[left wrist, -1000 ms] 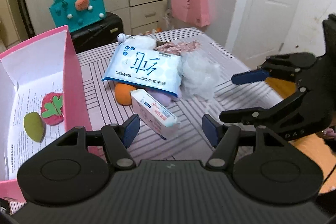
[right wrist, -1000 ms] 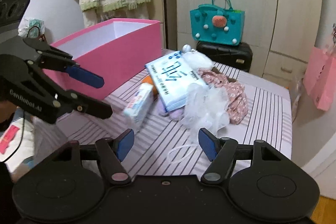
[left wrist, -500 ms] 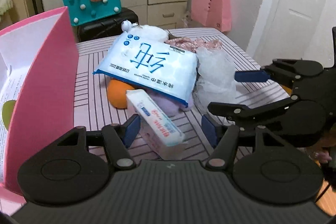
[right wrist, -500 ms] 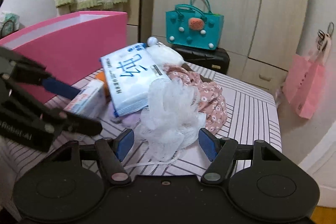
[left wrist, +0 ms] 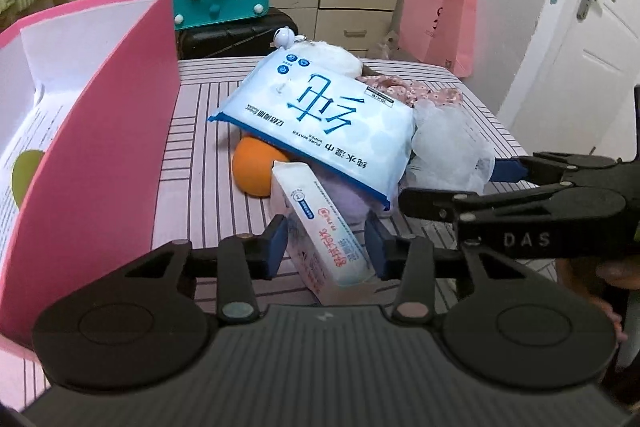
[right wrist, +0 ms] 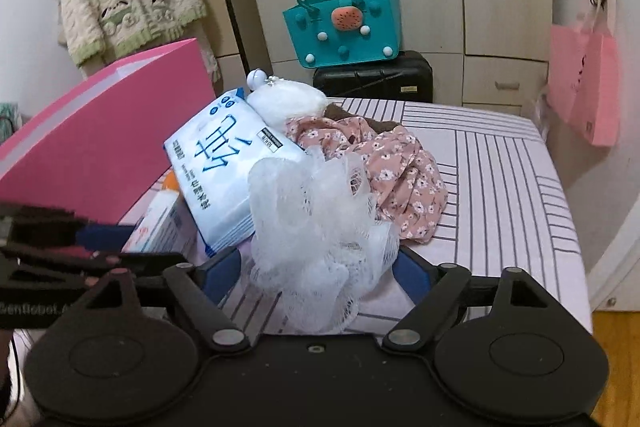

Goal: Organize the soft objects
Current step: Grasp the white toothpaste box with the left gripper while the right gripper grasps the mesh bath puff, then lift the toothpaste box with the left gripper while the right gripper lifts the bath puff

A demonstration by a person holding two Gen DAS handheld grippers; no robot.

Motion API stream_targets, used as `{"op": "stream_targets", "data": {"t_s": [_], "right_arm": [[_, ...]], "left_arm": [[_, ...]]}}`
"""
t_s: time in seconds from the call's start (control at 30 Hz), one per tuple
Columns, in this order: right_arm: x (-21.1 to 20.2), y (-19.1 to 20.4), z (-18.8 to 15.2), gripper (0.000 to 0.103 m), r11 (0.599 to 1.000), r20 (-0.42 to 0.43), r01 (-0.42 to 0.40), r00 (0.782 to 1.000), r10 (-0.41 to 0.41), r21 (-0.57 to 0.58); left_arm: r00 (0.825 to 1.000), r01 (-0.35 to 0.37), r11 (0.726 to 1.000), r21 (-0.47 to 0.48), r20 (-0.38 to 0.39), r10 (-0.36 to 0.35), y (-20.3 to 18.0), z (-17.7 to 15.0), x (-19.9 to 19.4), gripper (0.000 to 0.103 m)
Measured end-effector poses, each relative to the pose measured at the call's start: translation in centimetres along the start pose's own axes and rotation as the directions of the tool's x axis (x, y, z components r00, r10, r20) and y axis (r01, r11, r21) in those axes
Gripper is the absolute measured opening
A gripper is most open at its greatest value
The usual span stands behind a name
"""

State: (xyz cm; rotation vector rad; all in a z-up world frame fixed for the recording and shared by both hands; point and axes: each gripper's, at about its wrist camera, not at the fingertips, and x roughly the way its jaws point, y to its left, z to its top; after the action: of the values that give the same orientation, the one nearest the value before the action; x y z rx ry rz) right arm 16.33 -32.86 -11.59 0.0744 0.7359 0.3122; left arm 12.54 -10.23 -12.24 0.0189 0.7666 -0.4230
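Both grippers are matte black with blue pads on the fingertips. The left gripper (left wrist: 326, 243) has two round discs on its broad ribbed body, angular linkage arms and a pale round pivot screw at each arm's base. The right gripper (right wrist: 318, 267) is built the same way; from the left wrist view its side reads "DAS" in grey letters.

We see our left gripper (left wrist: 326, 241) with its jaws just closing around a tissue pack (left wrist: 320, 227), pads beside its sides. Behind it lie an orange ball (left wrist: 256, 167), a wipes pack (left wrist: 320, 119) and a mesh puff (left wrist: 448, 151). Right gripper (left wrist: 452, 183) reaches toward the puff.
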Motion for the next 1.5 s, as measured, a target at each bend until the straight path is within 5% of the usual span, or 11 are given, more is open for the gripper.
{"op": "stream_targets", "data": {"t_s": [0.03, 0.17, 0.33, 1.03, 1.37, 1.5], "right_arm": [[0.1, -0.1, 0.0, 0.081, 1.0, 0.004, -0.002, 1.0, 0.002, 0.013], [0.1, 0.3, -0.7, 0.036, 0.998, 0.009, 0.057, 0.998, -0.057, 0.036], [-1.3, 2.3, -1.7, 0.017, 0.992, 0.072, 0.121, 0.99, -0.119, -0.03], [-5.4, 3.2, -3.5, 0.014, 0.999, -0.018, 0.035, 0.999, -0.036, -0.021], [-7.6, 4.1, -2.3, 0.014, 0.993, -0.156, -0.118, 0.981, 0.119, 0.018], [-8.2, 4.9, -1.3, 0.014, 0.985, -0.212, -0.169, 0.962, 0.172, 0.03]], "left_arm": [[1.0, -0.008, 1.0, 0.004, 0.011, 0.008, -0.1, -0.1, 0.0, 0.037], [1.0, -0.022, 0.999, 0.031, 0.019, 0.022, -0.3, -0.8, 0.3, 0.029], [0.998, -0.05, 0.998, 0.041, 0.034, 0.049, -0.4, -1.1, 0.1, 0.019], [0.997, 0.081, 0.996, 0.039, -0.014, -0.08, 0.5, -1.7, -3.1, 0.019], [0.988, 0.13, 0.97, 0.206, -0.107, -0.11, 0.3, -0.9, -6.4, 0.019], [0.992, 0.116, 0.952, 0.282, -0.085, -0.096, 0.4, -0.1, -8.6, 0.019]]}}
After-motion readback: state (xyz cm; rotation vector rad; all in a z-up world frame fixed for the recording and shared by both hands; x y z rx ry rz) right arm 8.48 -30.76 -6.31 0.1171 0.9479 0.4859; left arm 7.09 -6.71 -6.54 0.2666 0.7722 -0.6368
